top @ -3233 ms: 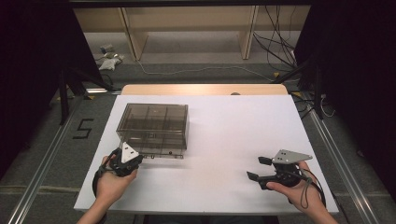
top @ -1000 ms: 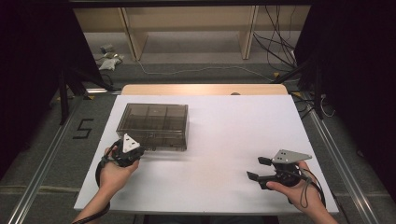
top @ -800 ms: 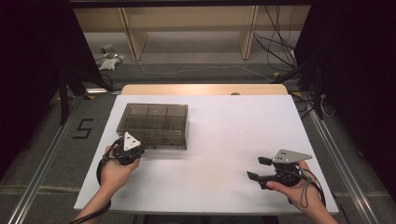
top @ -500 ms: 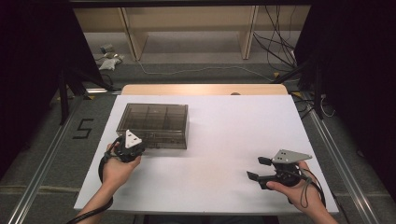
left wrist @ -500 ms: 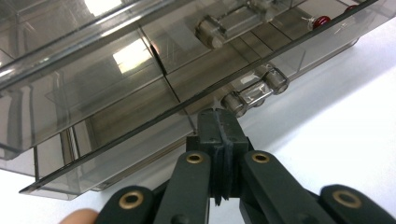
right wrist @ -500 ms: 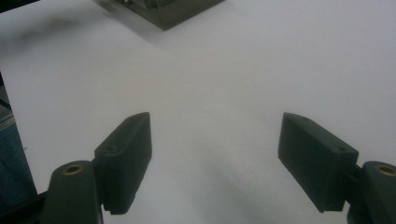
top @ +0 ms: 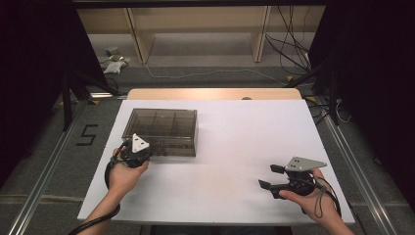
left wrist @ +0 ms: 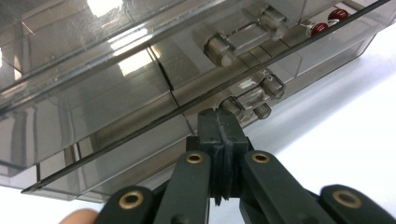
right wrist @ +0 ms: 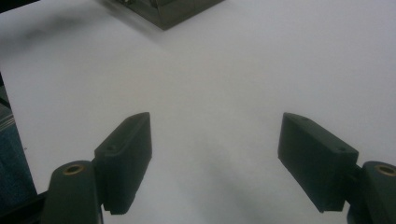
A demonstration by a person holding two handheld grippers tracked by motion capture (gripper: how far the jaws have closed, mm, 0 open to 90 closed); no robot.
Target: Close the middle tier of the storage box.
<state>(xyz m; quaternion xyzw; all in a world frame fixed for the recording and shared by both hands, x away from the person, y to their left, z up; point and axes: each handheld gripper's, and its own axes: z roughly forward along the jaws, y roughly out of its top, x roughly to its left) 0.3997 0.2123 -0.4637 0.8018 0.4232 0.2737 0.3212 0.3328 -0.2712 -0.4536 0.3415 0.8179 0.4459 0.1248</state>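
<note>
We are working at the front edge of the smoky clear compartment box (top: 163,131), which is lying on the white table (top: 235,161) directly ahead of our left gripper (top: 138,152). In the left gripper view, that gripper (left wrist: 218,122) is showing its jaws pressed fully together with nothing between them, and the closed tip is sitting right at the clear latch (left wrist: 254,95) on the box's front wall, just below the thin line where the lid is meeting the base. Whether the tip is actually touching the latch or stopping just short of it, we cannot tell. A second latch (left wrist: 243,37) is sitting farther along the same edge, up and to the right of the jaws, and a few small red beads (left wrist: 328,22) are showing through the wall beyond it.

We are judging this as the unlatching step: the lid is looking shut, and we are using the closed tip as a pick. The next move is calling for a small, careful nudge upward under the latch tab, without letting the light box slide away from the gripper.

Our right gripper (top: 270,176) is resting well away from the box with its jaws spread wide and empty over bare table, as the right gripper view is showing (right wrist: 215,163); it may be needed to steady the box.
</note>
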